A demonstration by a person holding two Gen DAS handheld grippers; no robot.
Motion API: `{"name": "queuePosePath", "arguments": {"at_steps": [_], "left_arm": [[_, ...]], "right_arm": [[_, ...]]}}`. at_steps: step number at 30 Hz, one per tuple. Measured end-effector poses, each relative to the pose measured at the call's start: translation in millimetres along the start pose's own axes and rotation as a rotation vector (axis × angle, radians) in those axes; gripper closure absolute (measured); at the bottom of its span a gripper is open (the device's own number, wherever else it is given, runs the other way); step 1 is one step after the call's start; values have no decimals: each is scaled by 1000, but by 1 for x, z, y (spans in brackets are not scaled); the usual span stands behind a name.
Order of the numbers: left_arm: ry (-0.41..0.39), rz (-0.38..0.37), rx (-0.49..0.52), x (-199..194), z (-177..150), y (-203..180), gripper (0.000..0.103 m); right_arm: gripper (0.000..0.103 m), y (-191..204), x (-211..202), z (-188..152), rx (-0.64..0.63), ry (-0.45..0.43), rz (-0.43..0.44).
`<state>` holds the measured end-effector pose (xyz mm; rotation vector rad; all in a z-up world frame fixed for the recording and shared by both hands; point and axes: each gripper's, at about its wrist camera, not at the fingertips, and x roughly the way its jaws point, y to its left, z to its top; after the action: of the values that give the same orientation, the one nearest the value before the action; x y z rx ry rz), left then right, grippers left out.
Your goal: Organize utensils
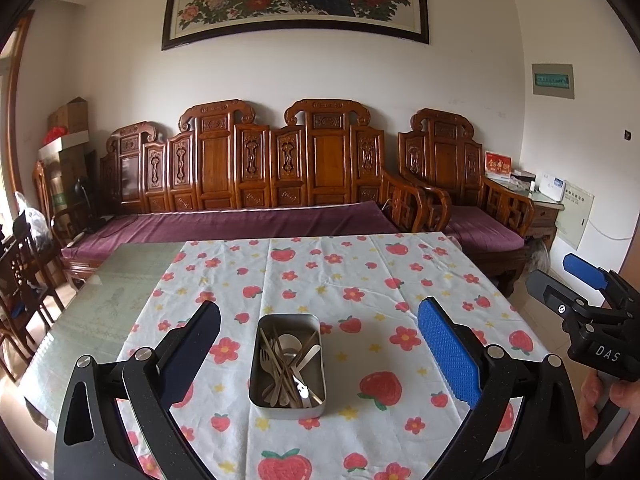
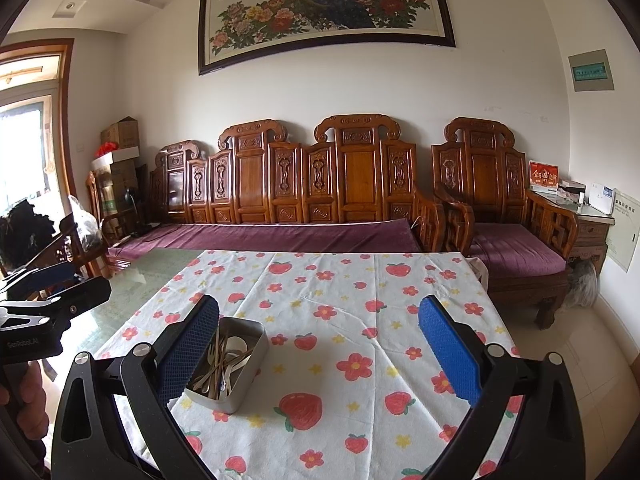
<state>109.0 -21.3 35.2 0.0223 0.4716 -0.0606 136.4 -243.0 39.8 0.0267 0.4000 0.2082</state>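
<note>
A rectangular metal tin (image 1: 287,364) sits on the strawberry-print tablecloth (image 1: 360,280). Inside it lie several gold-toned utensils (image 1: 286,368): forks, spoons and chopsticks in a loose heap. My left gripper (image 1: 320,356) hangs above the table, open wide, and the tin shows between its blue pads. My right gripper (image 2: 320,356) is also open and holds nothing. In the right wrist view the tin (image 2: 230,364) lies at the lower left, partly hidden behind the left finger (image 2: 188,352). The right gripper (image 1: 588,296) also shows at the left wrist view's right edge.
The cloth covers the right part of a glass-topped table (image 1: 108,300). A carved wooden sofa (image 1: 256,184) with purple cushions stands behind the table, an armchair (image 1: 460,184) to its right. Dark wooden chairs (image 1: 20,280) stand at the left. A hand (image 1: 612,408) holds the right gripper's handle.
</note>
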Motion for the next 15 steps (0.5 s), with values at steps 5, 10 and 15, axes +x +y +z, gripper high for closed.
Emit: {"name": "queuePosePath", "arguments": {"at_steps": [5,10,15], "left_arm": [[-1,-2,-2,-1,0,-2,8],[-2,-5,0,0,-1,-7,8],[-3,-8,1,0,-1,-10,8]], "right_arm": [[2,2,0,-1,-2,2,1],[2,6,0,-5,-9,2,1],[2,7,2,-7,-14,4,-1]]}}
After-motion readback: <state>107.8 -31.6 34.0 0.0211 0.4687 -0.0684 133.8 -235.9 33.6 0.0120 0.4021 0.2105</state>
